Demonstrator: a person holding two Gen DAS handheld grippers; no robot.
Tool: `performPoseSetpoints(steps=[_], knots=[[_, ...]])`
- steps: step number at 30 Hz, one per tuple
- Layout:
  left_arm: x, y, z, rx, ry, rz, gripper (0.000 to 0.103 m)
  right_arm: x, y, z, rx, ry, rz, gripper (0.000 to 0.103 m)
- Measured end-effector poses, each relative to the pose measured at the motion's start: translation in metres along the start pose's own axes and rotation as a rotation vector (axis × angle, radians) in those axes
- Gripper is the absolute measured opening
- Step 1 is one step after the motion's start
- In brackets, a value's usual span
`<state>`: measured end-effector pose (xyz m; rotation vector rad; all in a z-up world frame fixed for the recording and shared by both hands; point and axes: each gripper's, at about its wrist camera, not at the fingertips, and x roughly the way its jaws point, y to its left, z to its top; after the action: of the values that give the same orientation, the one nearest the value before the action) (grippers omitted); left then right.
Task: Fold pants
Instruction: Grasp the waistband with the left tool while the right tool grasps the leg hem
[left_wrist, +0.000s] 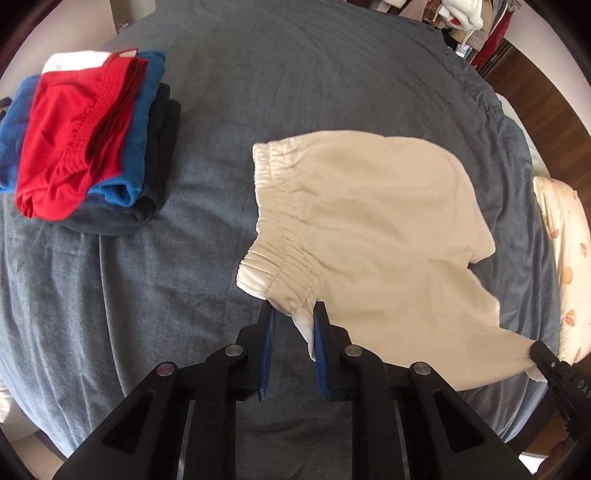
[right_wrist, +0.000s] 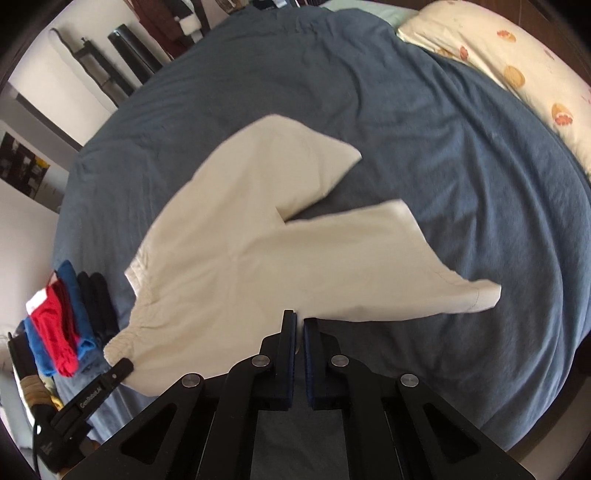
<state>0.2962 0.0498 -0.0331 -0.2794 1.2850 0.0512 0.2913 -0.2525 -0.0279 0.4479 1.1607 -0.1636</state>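
one cream pants (left_wrist: 369, 221), one stack of folded clothes (left_wrist: 85, 147), one pillow (right_wrist: 517, 66), two grippers (left_wrist: 293, 314)

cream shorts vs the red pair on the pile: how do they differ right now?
The cream shorts are spread open, both legs apart; the red shorts are folded. Cream ones are pinched at the near edge by the left gripper and right gripper; red ones lie untouched atop a stack of folded clothes. Both have gathered elastic waistbands and sit over the blue blanket.

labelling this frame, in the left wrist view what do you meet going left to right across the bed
stack of folded clothes → bare grey-blue bedcover → cream shorts, waistband corner pinched by the left hand-held gripper → right hand-held gripper on the leg hem → fruit-print pillow
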Motion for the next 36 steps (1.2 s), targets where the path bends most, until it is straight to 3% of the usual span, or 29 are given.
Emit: performPoseSetpoints(steps=[8,22,36], knots=[[-0.003,-0.010,0.025,-0.051,-0.005,-0.018,0.020,-0.015,0.022,0.036,-0.050,-0.090,0.045,0.003],[0.011,-0.010,0.076,-0.141,-0.017,-0.036,0.020,0.011,0.065,0.102,-0.094,-0.160,0.121,0.003],[0.069,-0.005,0.132,-0.206,-0.017,-0.052,0.020,0.089,0.097,0.159,-0.116,-0.167,0.129,0.003]])
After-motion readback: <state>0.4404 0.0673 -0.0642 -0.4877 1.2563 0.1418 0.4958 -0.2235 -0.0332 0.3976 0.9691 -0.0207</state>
